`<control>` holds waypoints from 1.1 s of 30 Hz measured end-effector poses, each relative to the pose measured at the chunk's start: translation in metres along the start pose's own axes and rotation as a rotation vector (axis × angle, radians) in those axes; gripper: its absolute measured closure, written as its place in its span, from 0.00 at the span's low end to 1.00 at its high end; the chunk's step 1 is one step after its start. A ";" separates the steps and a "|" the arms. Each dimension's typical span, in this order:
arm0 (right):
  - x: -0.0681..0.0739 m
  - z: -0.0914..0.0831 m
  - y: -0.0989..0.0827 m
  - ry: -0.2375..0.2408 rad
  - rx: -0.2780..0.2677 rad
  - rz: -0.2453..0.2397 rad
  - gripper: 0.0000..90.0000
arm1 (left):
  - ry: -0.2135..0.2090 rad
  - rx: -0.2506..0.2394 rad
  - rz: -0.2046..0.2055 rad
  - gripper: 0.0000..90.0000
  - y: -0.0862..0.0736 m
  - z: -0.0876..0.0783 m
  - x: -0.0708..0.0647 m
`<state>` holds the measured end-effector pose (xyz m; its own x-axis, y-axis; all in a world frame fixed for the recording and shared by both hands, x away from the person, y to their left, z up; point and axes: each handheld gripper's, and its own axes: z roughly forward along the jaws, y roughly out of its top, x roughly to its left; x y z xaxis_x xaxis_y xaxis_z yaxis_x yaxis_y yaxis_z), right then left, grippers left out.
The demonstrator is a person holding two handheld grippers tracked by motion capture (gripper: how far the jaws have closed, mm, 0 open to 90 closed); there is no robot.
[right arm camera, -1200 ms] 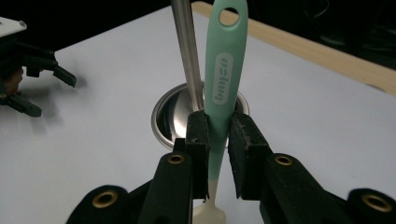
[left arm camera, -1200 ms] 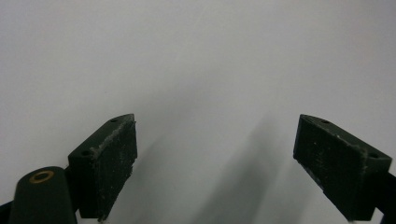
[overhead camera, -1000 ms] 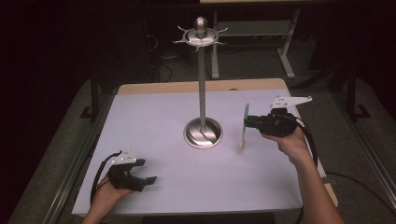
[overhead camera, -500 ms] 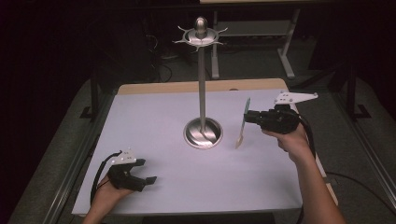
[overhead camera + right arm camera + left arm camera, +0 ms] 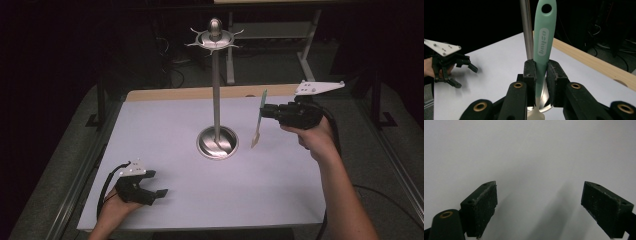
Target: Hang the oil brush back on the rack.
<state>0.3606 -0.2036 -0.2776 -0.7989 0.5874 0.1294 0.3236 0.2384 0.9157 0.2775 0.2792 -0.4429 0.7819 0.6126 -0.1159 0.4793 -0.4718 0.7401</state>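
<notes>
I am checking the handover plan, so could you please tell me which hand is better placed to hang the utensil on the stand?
Right. The right gripper already clamps the green-handled utensil upright beside the stand; the left gripper rests open, far away.

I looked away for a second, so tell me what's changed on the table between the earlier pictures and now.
The right gripper, shut on the green-handled utensil, has lifted it higher beside the metal stand; its pale tip now hangs clear of the table. The grip itself is unchanged. The left gripper has stayed open at the near left, and the stand has not moved.
</notes>
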 end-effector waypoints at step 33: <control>0.025 0.007 0.110 0.061 -0.047 -0.140 0.87 | -0.004 0.006 -0.006 0.15 0.000 0.000 0.000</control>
<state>0.3800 -0.1578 -0.1761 -0.8643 0.5025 0.0211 0.1844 0.2776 0.9428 0.2773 0.2796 -0.4427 0.7807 0.6127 -0.1231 0.4862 -0.4718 0.7355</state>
